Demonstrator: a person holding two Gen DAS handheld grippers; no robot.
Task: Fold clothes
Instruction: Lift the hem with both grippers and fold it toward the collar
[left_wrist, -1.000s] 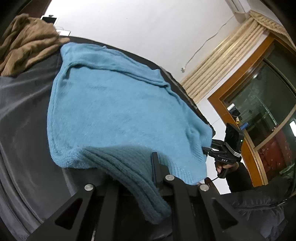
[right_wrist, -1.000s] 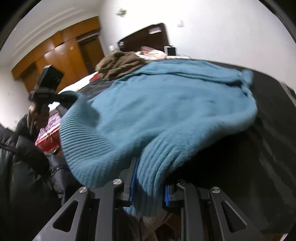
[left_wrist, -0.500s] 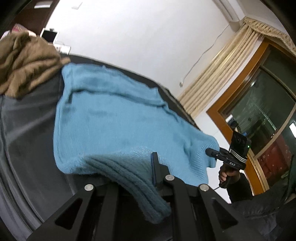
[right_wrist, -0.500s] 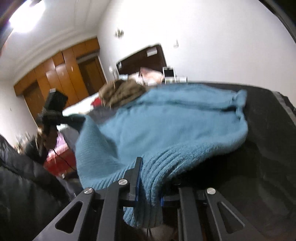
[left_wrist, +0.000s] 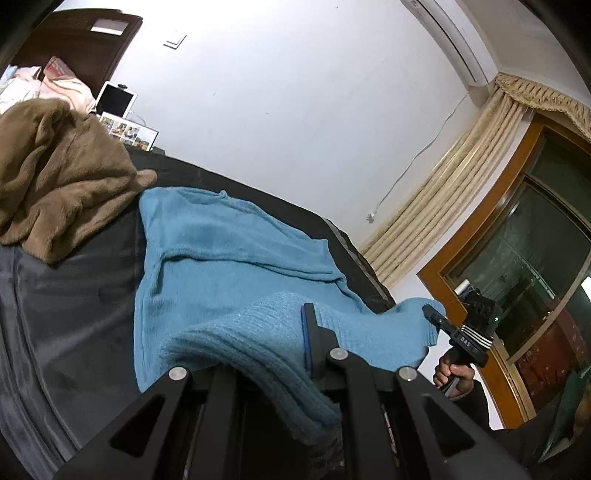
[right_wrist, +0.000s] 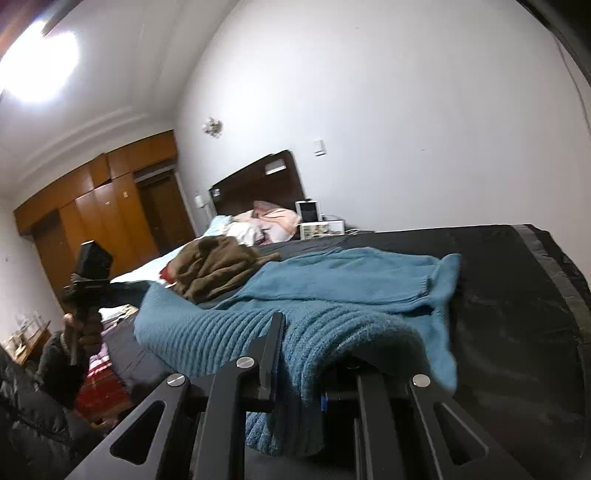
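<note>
Two tools hold the ribbed hem of one blue sweater (left_wrist: 236, 258): the left tool (left_wrist: 310, 354) is clamped on a hem corner at the lower centre of its own view, and the right tool (right_wrist: 295, 365) is clamped on the other hem corner at the lower centre of its view, with knit bunched and draped over both sets of fingers. The rest of the sweater lies spread on the dark bed cover (right_wrist: 517, 295), its far end reaching toward the middle of each frame, just beside a brown fleece garment (left_wrist: 59, 177) heaped at the left of the left-wrist view.

What could go wrong seems mostly a matter of the grip and the pull. The thick rib is rolled between the fingers (only a narrow strip looks pinched), so a quick tug might let one corner slide out and the hem drop crooked. If the two tools travel unevenly, the fold line would likely skew and the sleeve at the far side could bunch. Dragging the knit across the cover may also push it into the brown fleece garment and snag there.
</note>
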